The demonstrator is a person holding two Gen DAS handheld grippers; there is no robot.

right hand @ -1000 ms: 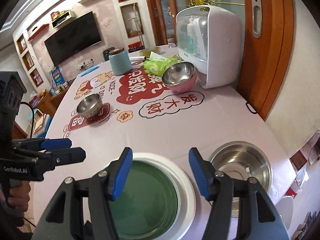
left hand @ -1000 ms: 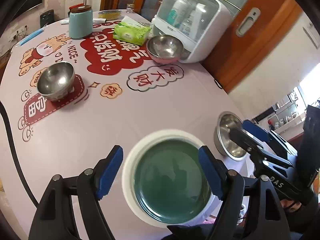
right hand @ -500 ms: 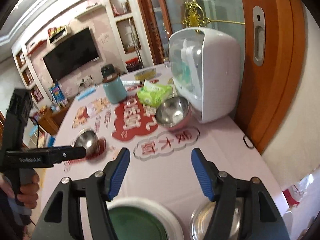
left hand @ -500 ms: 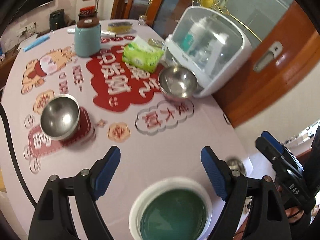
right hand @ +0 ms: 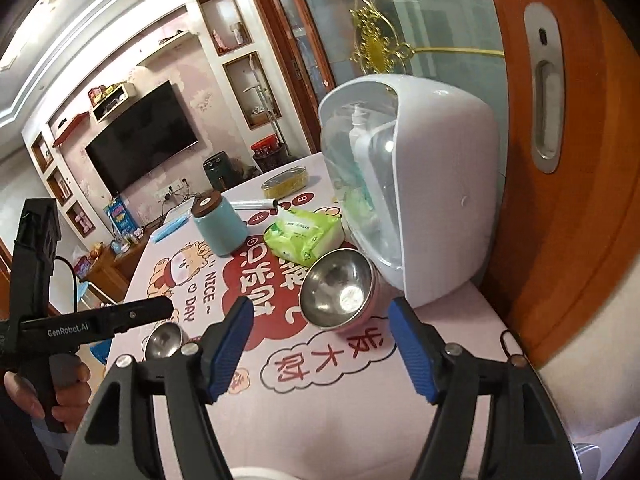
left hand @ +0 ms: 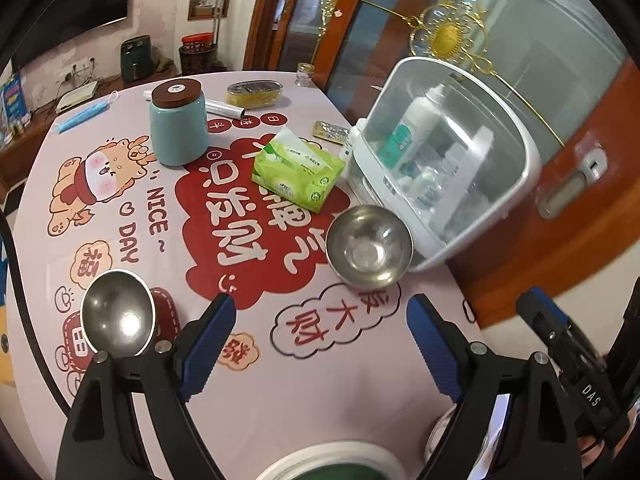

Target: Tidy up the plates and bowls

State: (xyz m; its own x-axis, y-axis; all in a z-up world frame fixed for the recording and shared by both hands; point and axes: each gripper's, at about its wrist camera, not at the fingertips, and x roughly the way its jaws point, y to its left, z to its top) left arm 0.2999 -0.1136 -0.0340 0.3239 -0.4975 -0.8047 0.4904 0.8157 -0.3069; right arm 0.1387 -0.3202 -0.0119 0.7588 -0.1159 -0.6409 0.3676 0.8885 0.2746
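Note:
My left gripper (left hand: 320, 344) hangs over the pink tablecloth, its jaws opening with nothing between them. Beyond it a steel bowl (left hand: 368, 246) stands beside the white cabinet, and a smaller steel bowl (left hand: 118, 314) sits by its left finger. The green plate with a white rim (left hand: 332, 466) shows only at the bottom edge. Another steel bowl (left hand: 438, 440) is half hidden behind the right finger. My right gripper (right hand: 320, 344) is likewise opening and empty, facing the pink-sided steel bowl (right hand: 338, 294). The small bowl (right hand: 164, 340) lies to its left.
On the far half of the table are a teal jar (left hand: 178, 124) and a green tissue pack (left hand: 298, 172), and at the right a white storage cabinet (left hand: 440, 152) with bottles. A wooden door (left hand: 560, 240) stands past the table's right edge. A hand (right hand: 60, 392) holds the left gripper's handle.
Both grippers lifted off the green plate and moved toward the far bowls. The plate slid to the bottom edge of both views, and both pairs of jaws widened.

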